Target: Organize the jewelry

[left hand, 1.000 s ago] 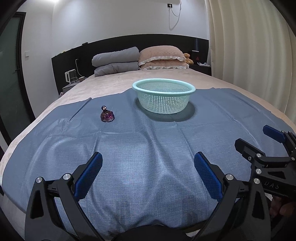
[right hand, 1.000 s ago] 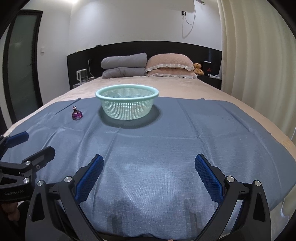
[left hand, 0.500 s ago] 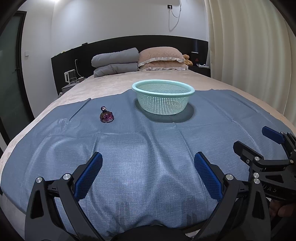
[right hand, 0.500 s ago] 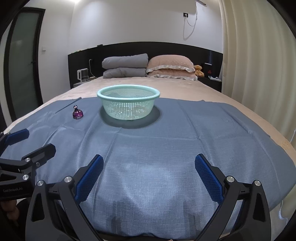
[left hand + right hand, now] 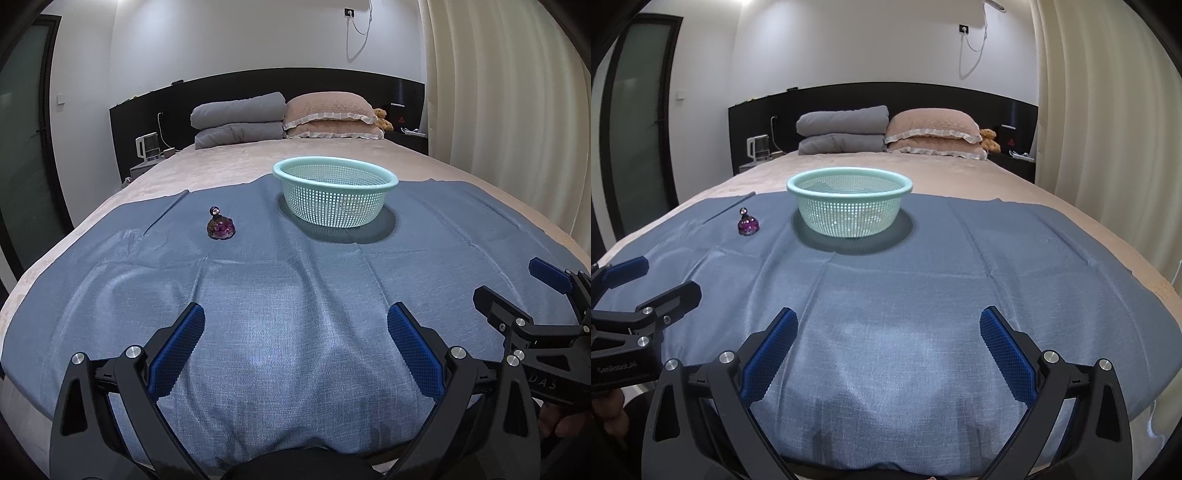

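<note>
1. A bedroom, mid-task: I hold both tongs low over the near edge of a blue cloth point(image 5: 295, 295) spread across the bed point(image 5: 229, 166), neither one touching anything.

2. My left tongs point(image 5: 295, 343) stand wide apart and empty, blue pads angled outward; my right tongs point(image 5: 888, 345) are likewise spread wide and carry nothing.

3. The one piece of jewelry I can make out, a small purple ornament point(image 5: 220, 226) with a rounded knob on top, rests on the cloth to the left of a mint-green mesh basket point(image 5: 334, 194), near it but not touching.

4. From the right wrist view the basket sits close to the middle of the cloth; through its perforated wall I cannot tell whether anything already lies inside.

5. My reading of progress: the ornament outside the basket is still to be collected, so at least one pick-and-place is left, and no grasp has begun.

6. The ornament lies on my left side and well ahead of both tongs, so I judge the left tongs the natural ones to reach for it.

7. Pillows point(image 5: 328, 112) and a folded grey duvet point(image 5: 238, 122) line the headboard beyond, clear of the work area.
</note>
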